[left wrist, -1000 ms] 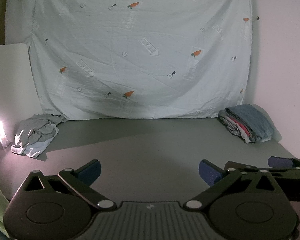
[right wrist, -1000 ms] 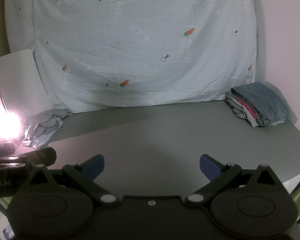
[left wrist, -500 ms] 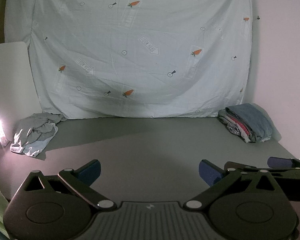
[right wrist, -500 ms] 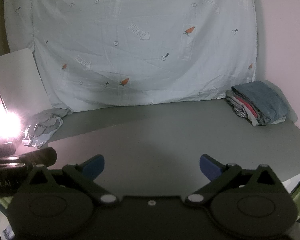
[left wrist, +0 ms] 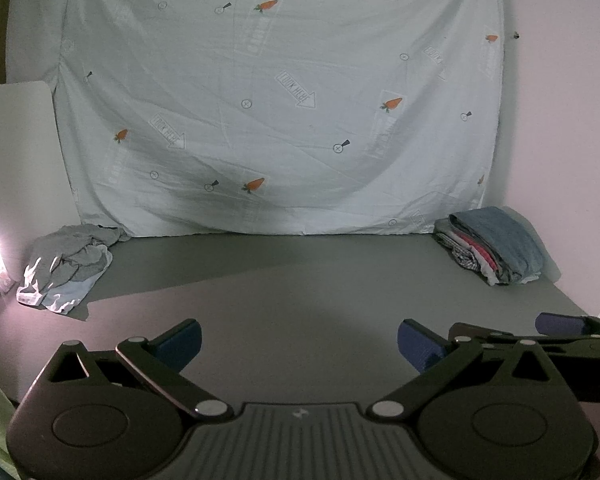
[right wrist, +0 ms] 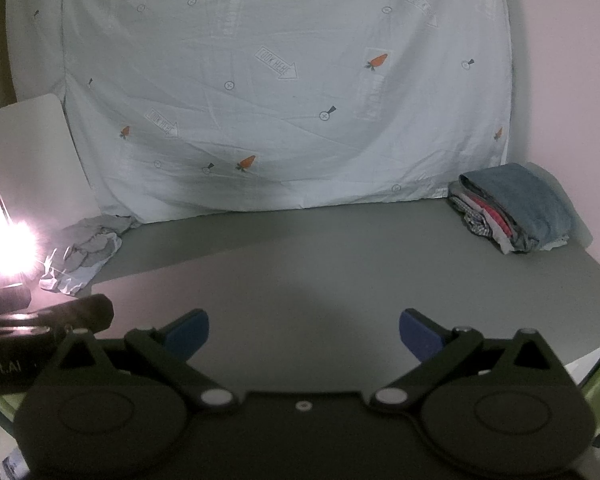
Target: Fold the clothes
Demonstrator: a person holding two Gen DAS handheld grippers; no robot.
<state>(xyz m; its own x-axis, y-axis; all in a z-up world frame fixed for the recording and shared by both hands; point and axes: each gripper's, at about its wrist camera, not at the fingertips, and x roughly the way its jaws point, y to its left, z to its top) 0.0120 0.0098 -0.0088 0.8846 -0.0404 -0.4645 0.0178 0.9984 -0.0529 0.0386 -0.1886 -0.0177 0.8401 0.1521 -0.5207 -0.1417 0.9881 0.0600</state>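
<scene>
A crumpled heap of grey and pale blue clothes (left wrist: 66, 266) lies at the far left of the grey table (left wrist: 300, 280); it also shows in the right wrist view (right wrist: 86, 250). A stack of folded clothes (left wrist: 496, 244) topped by a blue garment sits at the far right, also in the right wrist view (right wrist: 514, 208). My left gripper (left wrist: 298, 344) is open and empty above the table's near part. My right gripper (right wrist: 304, 334) is open and empty beside it, and shows in the left wrist view (left wrist: 560, 326).
A pale sheet with carrot prints (left wrist: 280, 100) hangs behind the table. A bright lamp (right wrist: 4, 240) glares at the far left. A white board (left wrist: 16, 152) leans at the left. A pink wall (left wrist: 560, 120) stands at the right. The table's right edge (right wrist: 596, 344) is close.
Both grippers have tilted slightly, so the scene has shifted a little in both views. Both stay open and empty. The clothes have not moved.
</scene>
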